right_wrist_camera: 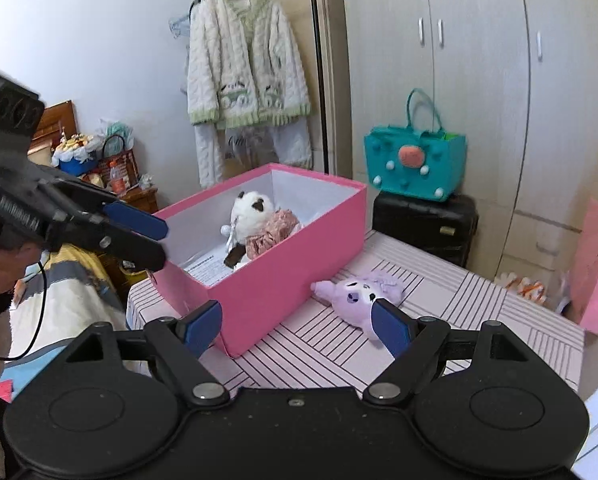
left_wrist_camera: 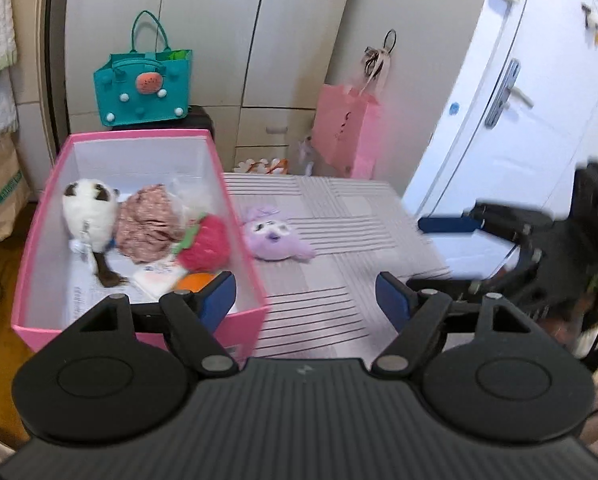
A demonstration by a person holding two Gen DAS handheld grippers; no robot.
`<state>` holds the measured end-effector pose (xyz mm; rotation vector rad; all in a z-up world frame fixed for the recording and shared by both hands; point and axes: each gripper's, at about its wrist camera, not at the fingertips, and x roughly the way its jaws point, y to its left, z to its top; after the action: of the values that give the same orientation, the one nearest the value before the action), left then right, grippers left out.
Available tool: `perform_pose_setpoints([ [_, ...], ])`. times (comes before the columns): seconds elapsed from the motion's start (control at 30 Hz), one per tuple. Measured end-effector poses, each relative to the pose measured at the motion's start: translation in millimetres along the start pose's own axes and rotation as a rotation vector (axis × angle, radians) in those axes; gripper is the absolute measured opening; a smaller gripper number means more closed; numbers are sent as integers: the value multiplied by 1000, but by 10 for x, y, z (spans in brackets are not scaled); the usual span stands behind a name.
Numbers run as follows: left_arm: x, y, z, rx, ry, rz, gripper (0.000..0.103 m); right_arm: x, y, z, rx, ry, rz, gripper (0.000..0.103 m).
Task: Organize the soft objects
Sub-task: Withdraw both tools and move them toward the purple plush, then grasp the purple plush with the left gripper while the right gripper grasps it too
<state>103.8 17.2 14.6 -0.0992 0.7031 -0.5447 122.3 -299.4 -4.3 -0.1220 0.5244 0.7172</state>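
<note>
A pink box (left_wrist_camera: 241,236) (right_wrist_camera: 283,276) stands on the striped table. It holds a white-and-brown plush (left_wrist_camera: 89,210) (right_wrist_camera: 251,208), a pink patterned cloth bundle (left_wrist_camera: 149,224) (right_wrist_camera: 275,228), a red strawberry plush (left_wrist_camera: 207,244) and an orange item (left_wrist_camera: 195,280). A purple plush (left_wrist_camera: 275,236) (right_wrist_camera: 359,296) lies on the table just right of the box. My left gripper (left_wrist_camera: 305,298) is open and empty above the box's near right corner. My right gripper (right_wrist_camera: 297,326) is open and empty, near the purple plush. The left gripper also shows in the right wrist view (right_wrist_camera: 151,236).
The table (left_wrist_camera: 339,216) (right_wrist_camera: 479,304) has a striped cloth. A teal bag (left_wrist_camera: 145,80) (right_wrist_camera: 417,160) sits on a black case (right_wrist_camera: 425,224) behind it. A pink paper bag (left_wrist_camera: 345,128) stands by the wardrobe. A white door (left_wrist_camera: 519,100) is at the right. A cardigan (right_wrist_camera: 247,72) hangs on the wall.
</note>
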Motion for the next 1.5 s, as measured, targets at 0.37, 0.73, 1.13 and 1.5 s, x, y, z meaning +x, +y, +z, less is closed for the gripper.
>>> perform_pose_setpoints([
  [0.37,401,-309,42,70,-29,-90,82,188,-112,-309,-88,-1,29,86],
  [0.73,1004,-393,152,131,-105,26,82,634,-542,-233,-79,-58,48,85],
  [1.13,1896,-499,458,207,24,262,77,1532,-1120,-151,7,91,125,80],
  [1.5,2188,-386,556,79,122,298,61,1786,-1223,-254,56,146,188,53],
])
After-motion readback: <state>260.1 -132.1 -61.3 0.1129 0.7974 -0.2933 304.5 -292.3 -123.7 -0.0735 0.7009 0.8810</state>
